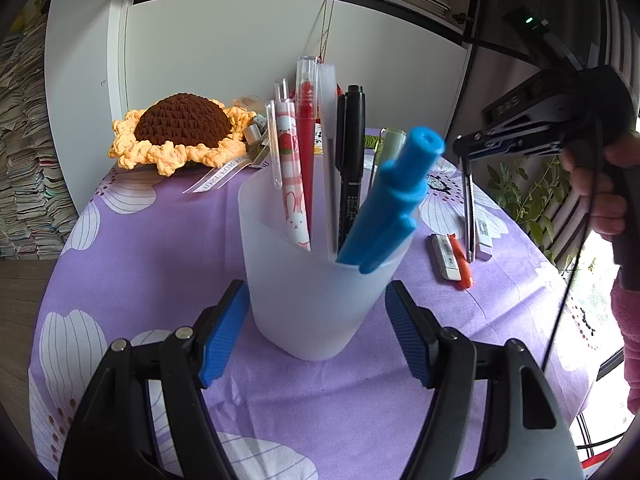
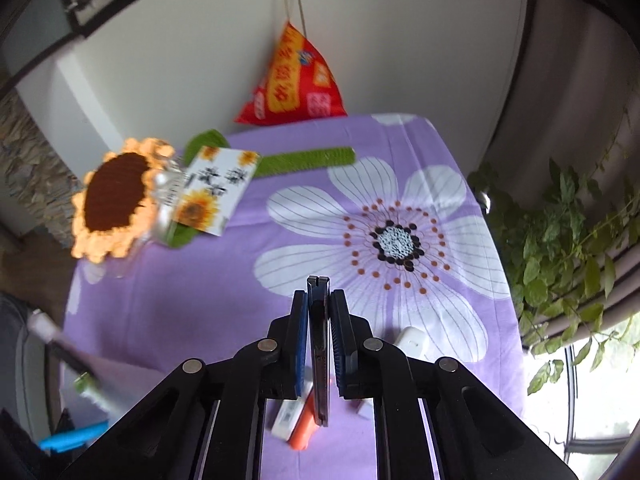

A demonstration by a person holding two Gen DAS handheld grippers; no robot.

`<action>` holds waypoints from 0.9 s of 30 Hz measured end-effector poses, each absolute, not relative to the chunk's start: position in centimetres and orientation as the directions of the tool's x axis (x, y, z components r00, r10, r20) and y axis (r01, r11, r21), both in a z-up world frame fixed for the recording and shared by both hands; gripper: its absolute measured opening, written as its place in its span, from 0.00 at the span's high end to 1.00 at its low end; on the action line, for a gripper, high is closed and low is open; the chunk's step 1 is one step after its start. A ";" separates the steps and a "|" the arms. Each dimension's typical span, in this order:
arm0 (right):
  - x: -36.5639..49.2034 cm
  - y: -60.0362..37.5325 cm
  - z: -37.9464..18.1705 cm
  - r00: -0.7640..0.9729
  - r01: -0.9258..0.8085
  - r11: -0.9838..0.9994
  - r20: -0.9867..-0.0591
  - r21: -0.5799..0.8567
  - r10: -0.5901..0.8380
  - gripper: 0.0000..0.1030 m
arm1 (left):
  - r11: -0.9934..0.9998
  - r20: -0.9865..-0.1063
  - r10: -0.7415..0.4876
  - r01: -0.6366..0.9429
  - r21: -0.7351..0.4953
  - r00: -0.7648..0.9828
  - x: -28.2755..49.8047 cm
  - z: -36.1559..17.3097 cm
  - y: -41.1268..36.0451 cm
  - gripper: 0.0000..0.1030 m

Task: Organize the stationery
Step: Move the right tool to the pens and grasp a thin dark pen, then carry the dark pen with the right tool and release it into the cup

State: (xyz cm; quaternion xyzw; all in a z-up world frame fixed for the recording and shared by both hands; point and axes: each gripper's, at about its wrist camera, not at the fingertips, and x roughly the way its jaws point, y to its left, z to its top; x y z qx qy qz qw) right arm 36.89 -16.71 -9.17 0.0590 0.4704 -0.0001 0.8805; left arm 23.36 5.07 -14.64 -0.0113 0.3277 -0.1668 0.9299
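Observation:
A frosted white pen cup [image 1: 316, 280] stands on the purple flowered tablecloth [image 1: 160, 240], holding several pens and a big blue marker [image 1: 392, 196]. My left gripper [image 1: 316, 332] is open, its blue pads on either side of the cup's base, not touching. My right gripper [image 2: 319, 320] is shut on a dark utility knife [image 2: 319, 344], held above the cloth; in the left wrist view the knife [image 1: 469, 208] hangs right of the cup. A white eraser [image 1: 445, 257], an orange pen [image 1: 462, 268] and a pale lilac item [image 1: 483, 236] lie below it.
A crocheted sunflower [image 1: 180, 132] with a card [image 2: 212, 192] and green stem [image 2: 304, 160] lies at the table's far side. A red pouch [image 2: 296, 80] hangs on the wall. Leafy plants [image 2: 568, 240] stand by the right table edge. Stacked papers [image 1: 24, 160] are left.

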 end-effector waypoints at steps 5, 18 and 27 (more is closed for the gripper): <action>33.8 -15.5 -6.6 0.618 -0.015 0.992 -0.779 0.124 0.107 0.88 | 0.944 -0.606 -0.318 0.303 -0.131 0.729 23.4 -14.6 5.1 0.33; 27.0 -10.8 1.1 0.747 -0.240 0.961 -0.606 0.138 0.274 0.88 | 0.944 -0.606 -0.318 0.303 -0.131 0.729 23.3 -14.6 5.0 0.33; 25.2 -6.8 2.7 0.720 -0.386 0.911 -0.569 0.146 0.397 0.89 | 0.944 -0.606 -0.318 0.303 -0.131 0.729 23.4 -14.6 5.1 0.33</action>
